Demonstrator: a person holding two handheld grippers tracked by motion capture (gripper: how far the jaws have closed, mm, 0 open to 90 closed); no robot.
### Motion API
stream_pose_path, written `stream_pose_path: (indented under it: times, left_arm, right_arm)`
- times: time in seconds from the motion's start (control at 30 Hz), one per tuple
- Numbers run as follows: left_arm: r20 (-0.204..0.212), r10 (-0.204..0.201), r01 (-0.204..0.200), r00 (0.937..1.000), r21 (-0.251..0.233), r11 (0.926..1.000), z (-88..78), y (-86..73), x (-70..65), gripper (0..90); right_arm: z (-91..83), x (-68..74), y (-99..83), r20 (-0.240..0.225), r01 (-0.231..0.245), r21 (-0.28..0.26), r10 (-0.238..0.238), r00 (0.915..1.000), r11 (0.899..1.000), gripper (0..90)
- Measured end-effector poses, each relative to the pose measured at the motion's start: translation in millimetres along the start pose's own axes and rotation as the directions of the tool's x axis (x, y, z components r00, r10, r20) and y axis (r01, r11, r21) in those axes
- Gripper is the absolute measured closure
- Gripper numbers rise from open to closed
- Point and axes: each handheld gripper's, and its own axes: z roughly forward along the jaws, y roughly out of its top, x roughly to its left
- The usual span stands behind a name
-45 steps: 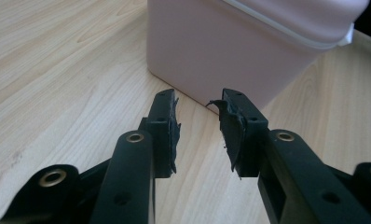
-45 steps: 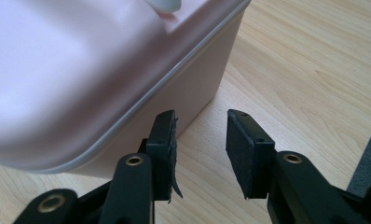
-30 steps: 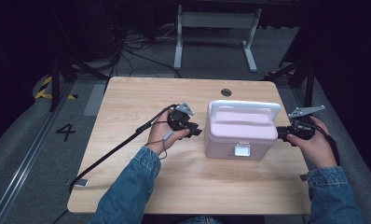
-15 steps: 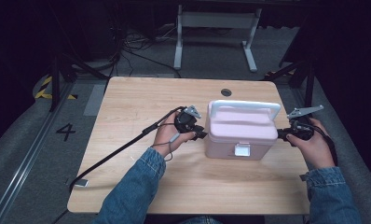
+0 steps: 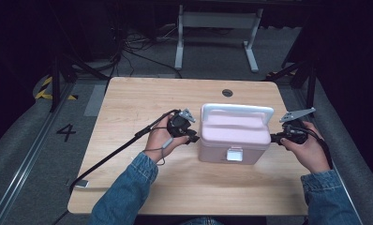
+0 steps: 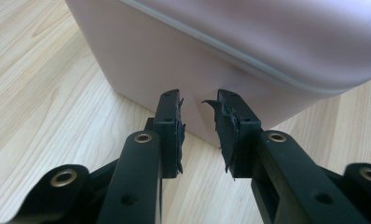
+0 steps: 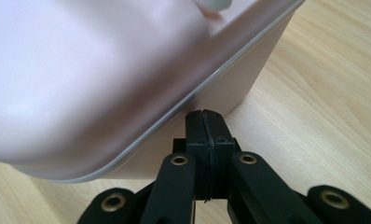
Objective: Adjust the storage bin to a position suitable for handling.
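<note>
A pale pink lidded box with a white handle and a white front latch stands on the wooden table. My left gripper is at the box's left wall. In the left gripper view the box looms just past my left gripper, whose jaws have just been closing and still keep a narrow gap with nothing in it. My right gripper is at the box's right wall. In the right gripper view my right gripper, jaws pressed together, points at the box under its lid rim.
A black cable trails from the left gripper across the table to its front left corner. A round hole sits near the table's far edge. A white metal frame stands on the floor beyond the table.
Both hands have drawn in toward the box, the left one moving right and the right one moving left. The box has stayed in place.
</note>
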Motion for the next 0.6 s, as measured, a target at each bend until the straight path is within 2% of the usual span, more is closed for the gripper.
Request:
stream_pose_path:
  times: [0.07,0.3,0.43,0.6]
  left_arm:
    - [-0.010,0.002,-0.002,1.0000,0.009,1.0000,-7.2,-5.0,-0.9,71.6]
    - [-0.027,-0.018,0.018,0.9995,-0.008,0.9998,-27.6,-28.2,-4.0,71.7]
    - [-0.045,-0.012,0.012,0.9989,-0.004,0.9999,-38.7,-41.4,-8.3,72.5]
    - [-0.045,-0.029,0.029,0.9986,-0.013,0.9995,-49.8,-56.8,-14.9,72.6]
  right_arm:
    - [1.7,7.2,2.7,-0.006,0.012,0.007,-0.011,0.9999,1.000,90.0]
    - [8.6,29.9,11.1,-0.044,0.055,0.017,-0.055,0.9975,0.998,90.0]
    - [12.7,42.1,15.9,-0.069,0.085,0.023,-0.083,0.9941,0.996,90.0]
    - [17.9,58.7,22.3,-0.098,0.127,0.026,-0.124,0.9875,0.992,90.0]
